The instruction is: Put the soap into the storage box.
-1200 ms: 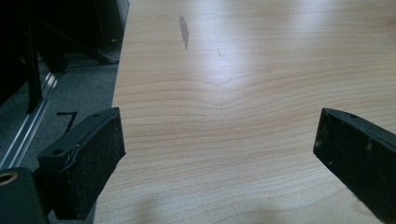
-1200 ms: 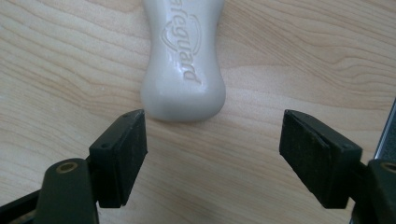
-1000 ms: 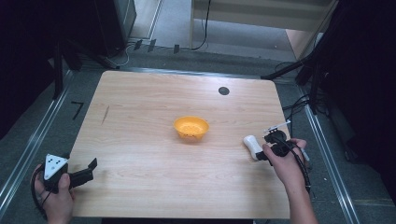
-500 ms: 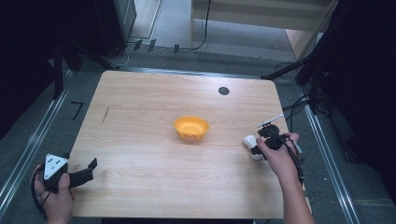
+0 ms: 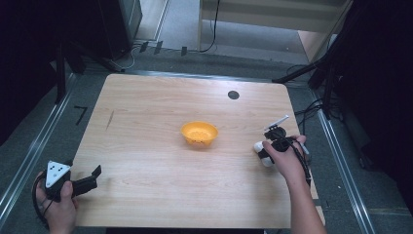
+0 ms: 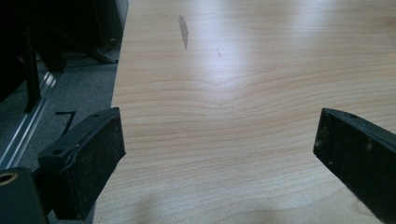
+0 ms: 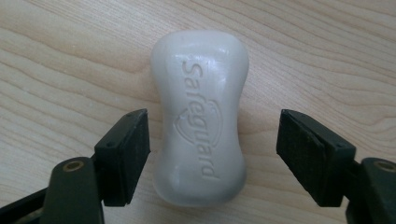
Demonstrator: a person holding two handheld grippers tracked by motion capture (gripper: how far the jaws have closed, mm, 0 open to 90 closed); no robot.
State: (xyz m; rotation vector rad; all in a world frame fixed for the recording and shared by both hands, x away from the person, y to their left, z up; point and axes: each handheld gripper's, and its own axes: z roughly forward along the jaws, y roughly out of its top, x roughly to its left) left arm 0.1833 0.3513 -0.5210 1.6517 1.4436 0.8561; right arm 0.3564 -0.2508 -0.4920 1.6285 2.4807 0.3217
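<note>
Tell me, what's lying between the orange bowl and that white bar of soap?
Nothing: in the high view, bare wooden table separates the orange bowl from the soap bar.

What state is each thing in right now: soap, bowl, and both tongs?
Soap bar: lying flat on the table, lettering up, between the right tongs' jaws, not yet gripped.
Orange bowl: upright at mid-table, apart from the soap; contents unclear.
Right tongs: open, jaws have just been closing around the soap, gaps on both sides.
Left tongs: open wide over bare wood, holding nothing.
</note>
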